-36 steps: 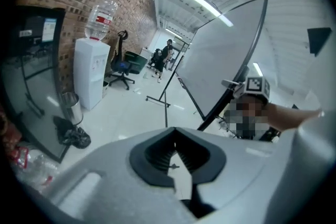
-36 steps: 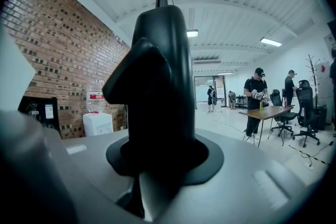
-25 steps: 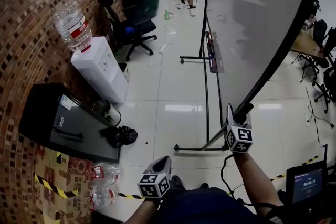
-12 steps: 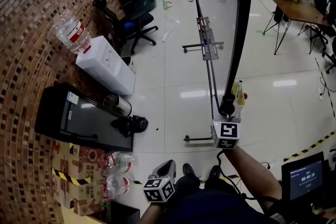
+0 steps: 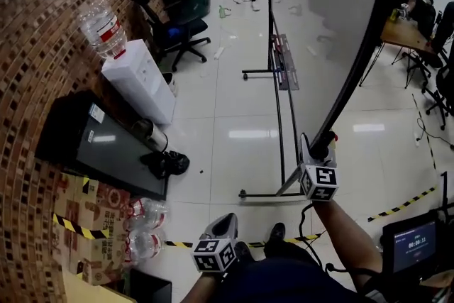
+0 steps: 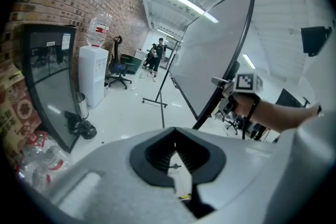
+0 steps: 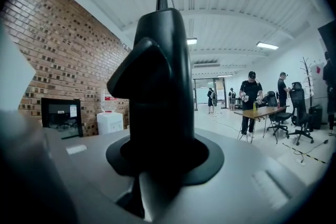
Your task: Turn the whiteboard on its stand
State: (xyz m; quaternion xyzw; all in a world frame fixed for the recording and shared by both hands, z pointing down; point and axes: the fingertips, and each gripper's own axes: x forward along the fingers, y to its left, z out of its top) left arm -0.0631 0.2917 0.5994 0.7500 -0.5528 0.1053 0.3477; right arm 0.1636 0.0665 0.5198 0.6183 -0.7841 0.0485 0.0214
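By my reading you were in the middle of the turn itself. Your right gripper [image 5: 318, 150] was clenched on the black frame [image 7: 157, 86] at the lower corner of the whiteboard [image 5: 333, 25], which hung tilted on its stand [image 5: 261, 193] with its grey face leaning over the floor [image 5: 227, 110] in front of you. Your left gripper [image 5: 223, 221] hung low near your legs, jaws drawn together on nothing, well apart from the board. The next move probably called for carrying that corner on round the pivot in one steady arc. The grip needed to be firm enough that the smooth frame did not slip, and you needed to stay clear of the stand's base bar. The free gripper could have steadied the edge if the board swung. Only the head view showed the whole layout: the stand's legs on the floor and the water cooler [image 5: 138, 85] against the brick wall [image 5: 42, 10]. The right gripper view showed what that one could not: the frame corner filling the gap between the jaws, and beyond it a worktop [image 7: 260, 111] with people [image 7: 251, 93] standing by. The left gripper view gave a side-on sight of the board's slant with your right gripper at its corner, and showed that its own jaws were empty.
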